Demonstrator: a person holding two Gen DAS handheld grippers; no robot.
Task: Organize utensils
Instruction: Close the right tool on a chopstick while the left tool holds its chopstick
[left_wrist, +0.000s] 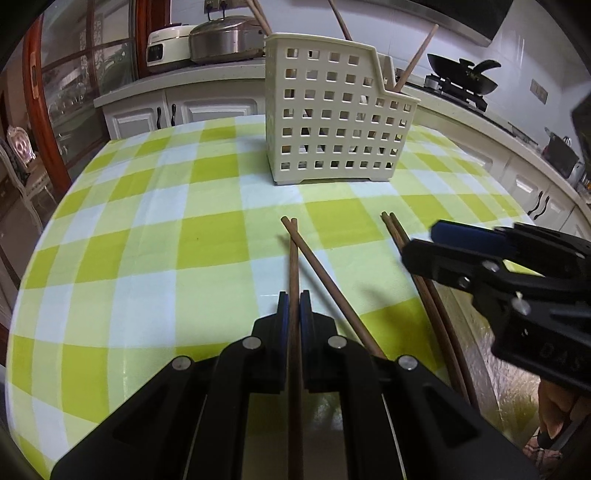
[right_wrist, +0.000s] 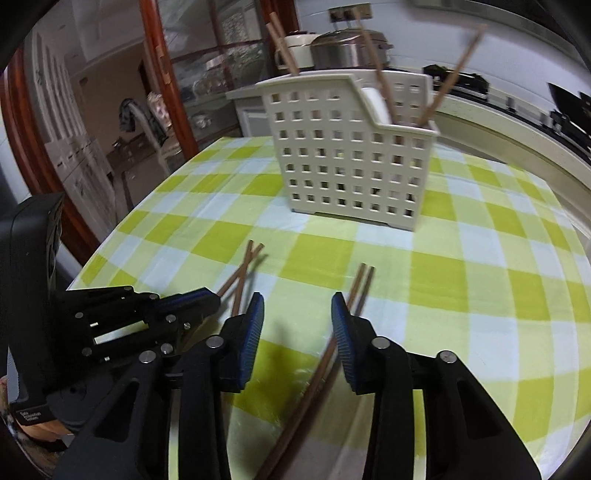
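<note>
Chopsticks in hand: left tongs (left_wrist: 294, 306) are clenched on one brown chopstick (left_wrist: 294, 266), which runs straight between the blue pads. Its partner (left_wrist: 325, 273) lies loose, crossing it near the far tips, not gripped as far as I can tell.

Second pair: two more chopsticks (right_wrist: 360, 291) lie side by side on the checked surface (right_wrist: 480, 295), passing under the right tongs (right_wrist: 297, 321). Those tongs are spread wide, holding nothing, hovering over that pair.

Holder: the white perforated caddy (left_wrist: 332, 122) stands upright further back on the surface, well apart from both loose pairs. It's already got several chopsticks (right_wrist: 376, 70) poking out the top, leaning different ways.

Done so far: looks like part of the job's finished, since some sticks are in the caddy.

Left to do: four sticks out by my count, so two pairs to go. One's grabbed but not lifted clear yet, I'd guess.

Background: rice cooker (left_wrist: 225, 38) and a wok (left_wrist: 463, 75) on the back counters, not part of this.
</note>
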